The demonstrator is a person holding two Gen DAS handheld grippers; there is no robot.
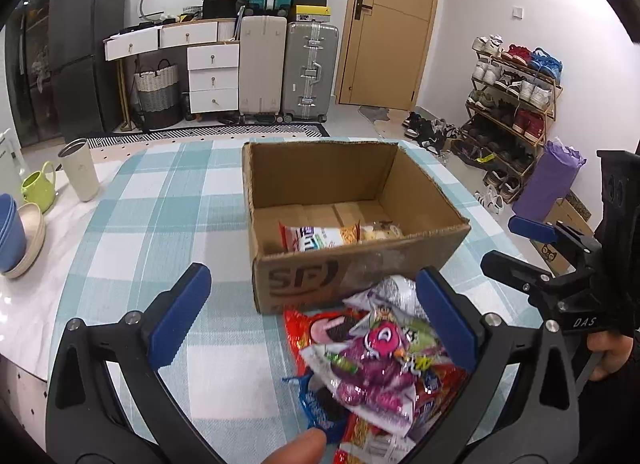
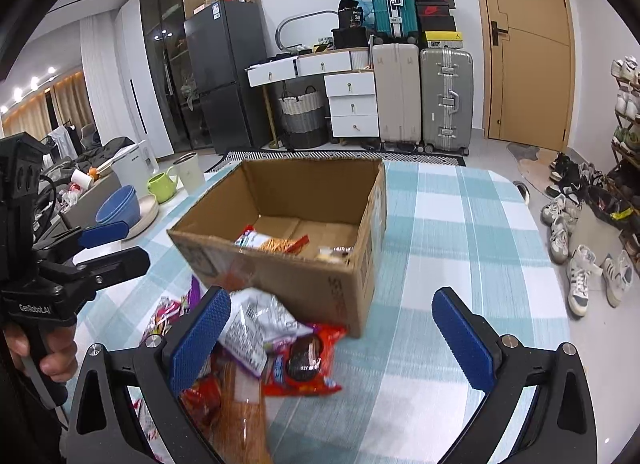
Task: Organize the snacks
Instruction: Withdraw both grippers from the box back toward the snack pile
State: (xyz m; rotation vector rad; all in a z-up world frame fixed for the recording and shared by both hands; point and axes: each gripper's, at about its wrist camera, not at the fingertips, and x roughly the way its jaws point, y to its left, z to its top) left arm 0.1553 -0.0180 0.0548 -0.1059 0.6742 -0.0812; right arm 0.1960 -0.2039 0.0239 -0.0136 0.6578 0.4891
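An open cardboard box (image 1: pixel 352 264) (image 2: pixel 280 272) stands on the checked tablecloth and holds two snack packets (image 1: pixel 320 238) (image 2: pixel 272 242). A heap of snack packets (image 1: pixel 372 364) (image 2: pixel 272 348) lies in front of the box: a purple and silver bag, a red cookie pack, a blue pack, an orange pack. My left gripper (image 1: pixel 316 316) is open above the heap, its right finger over the packets. My right gripper (image 2: pixel 332 336) is open, its left finger over the heap's edge. Neither holds anything.
A beige tumbler (image 1: pixel 80 172), a green mug (image 1: pixel 38 184) and stacked bowls (image 1: pixel 16 236) stand at the table's left side. Suitcases, drawers, a fridge and a shoe rack (image 1: pixel 516 104) are beyond the table. The table edge runs along the right (image 2: pixel 536 224).
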